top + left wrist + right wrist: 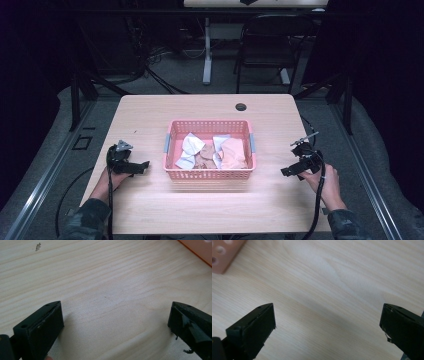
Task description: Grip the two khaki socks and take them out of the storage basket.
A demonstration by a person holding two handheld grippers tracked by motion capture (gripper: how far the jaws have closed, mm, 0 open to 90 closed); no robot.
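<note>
High view: the pink basket (209,172) of crumpled cloths (212,151) sits between the left tool (140,166) and right tool (289,171), both low over the counter (150,115). Left gripper view, then right gripper view: jaws spread wide, empty. Likely the start; next, reach inward for a cloth.

The table (150,200) looks like pale wood-grain laminate, smooth with a faint sheen. The basket (207,174) at centre frame is pink plastic, perforated and matt. Inside it the cloths (220,152) look soft and crumpled, white-blue and peach. Both grippers, left (116,322) and right (328,322), have matt black plastic jaws with scuffed edges.
</note>
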